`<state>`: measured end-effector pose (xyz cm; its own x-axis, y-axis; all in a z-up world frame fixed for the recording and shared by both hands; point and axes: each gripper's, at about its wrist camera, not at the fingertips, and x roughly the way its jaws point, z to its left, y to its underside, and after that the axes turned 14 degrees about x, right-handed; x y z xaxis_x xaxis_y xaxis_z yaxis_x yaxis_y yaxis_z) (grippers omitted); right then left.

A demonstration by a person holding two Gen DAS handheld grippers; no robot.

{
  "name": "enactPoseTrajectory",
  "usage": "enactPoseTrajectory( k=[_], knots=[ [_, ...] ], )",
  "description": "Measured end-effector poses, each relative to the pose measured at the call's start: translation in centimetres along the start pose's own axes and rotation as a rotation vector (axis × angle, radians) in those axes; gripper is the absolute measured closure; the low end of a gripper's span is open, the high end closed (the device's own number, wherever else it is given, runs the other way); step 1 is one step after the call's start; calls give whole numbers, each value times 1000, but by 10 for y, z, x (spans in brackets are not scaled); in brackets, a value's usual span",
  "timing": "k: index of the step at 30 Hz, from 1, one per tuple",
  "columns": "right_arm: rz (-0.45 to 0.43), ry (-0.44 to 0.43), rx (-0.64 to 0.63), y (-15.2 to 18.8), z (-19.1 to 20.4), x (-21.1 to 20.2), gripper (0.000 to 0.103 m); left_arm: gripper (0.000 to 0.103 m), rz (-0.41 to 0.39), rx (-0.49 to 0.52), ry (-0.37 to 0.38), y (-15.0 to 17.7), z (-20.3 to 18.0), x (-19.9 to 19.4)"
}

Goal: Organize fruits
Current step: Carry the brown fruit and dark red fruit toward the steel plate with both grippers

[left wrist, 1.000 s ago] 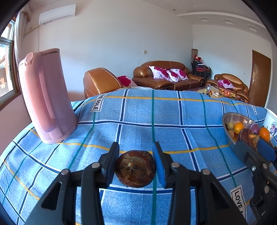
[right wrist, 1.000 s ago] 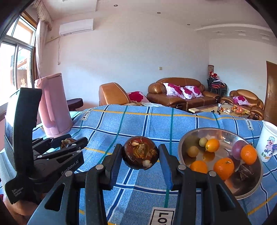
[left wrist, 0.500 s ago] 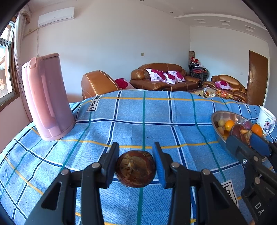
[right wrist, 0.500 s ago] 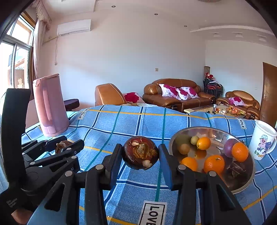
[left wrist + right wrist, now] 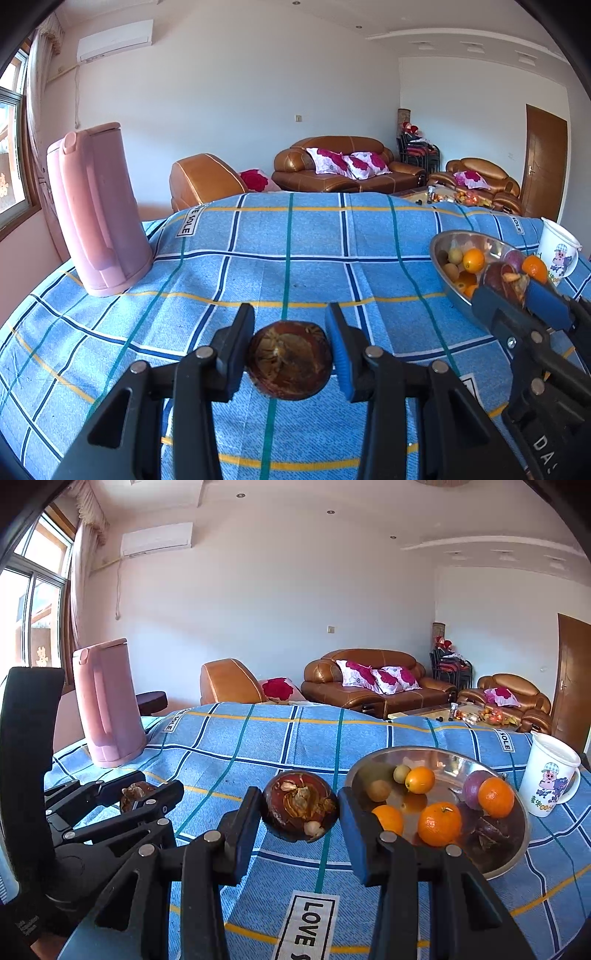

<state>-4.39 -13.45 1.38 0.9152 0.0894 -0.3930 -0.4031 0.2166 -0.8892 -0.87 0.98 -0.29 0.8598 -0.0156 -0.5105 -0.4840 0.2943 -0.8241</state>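
My left gripper is shut on a dark brown mangosteen half, held above the blue checked tablecloth. My right gripper is shut on a second mangosteen half with pale bits on its cut face, just left of a steel bowl. The bowl holds several oranges, small green-yellow fruits, a purple fruit and dark peel pieces. In the left wrist view the right gripper and the bowl appear at the right. In the right wrist view the left gripper shows at the left.
A pink electric kettle stands at the table's far left. A white cartoon mug sits just right of the bowl. Brown leather sofas and a low coffee table lie beyond the table.
Both grippers have drifted sideways across the cloth with their mangosteen halves still held. The bowl and the mug have come further into both views.
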Motion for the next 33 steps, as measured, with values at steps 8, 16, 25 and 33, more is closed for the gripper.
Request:
enactPoseTrajectory(
  k=[8, 16, 25, 33],
  knots=[
    [5, -7, 16, 0, -7, -6, 58, 61, -5, 7, 5, 0, -6, -4],
    [-1, -12, 0, 3, -7, -14, 58, 61, -14, 15, 14, 1, -13, -12],
    [-10, -1, 7, 5, -14, -22, 58, 61, -20, 28, 27, 2, -23, -19],
    [-19, 3, 8, 8, -20, -32, 58, 61, -29, 39, 38, 3, -31, -26]
  ],
)
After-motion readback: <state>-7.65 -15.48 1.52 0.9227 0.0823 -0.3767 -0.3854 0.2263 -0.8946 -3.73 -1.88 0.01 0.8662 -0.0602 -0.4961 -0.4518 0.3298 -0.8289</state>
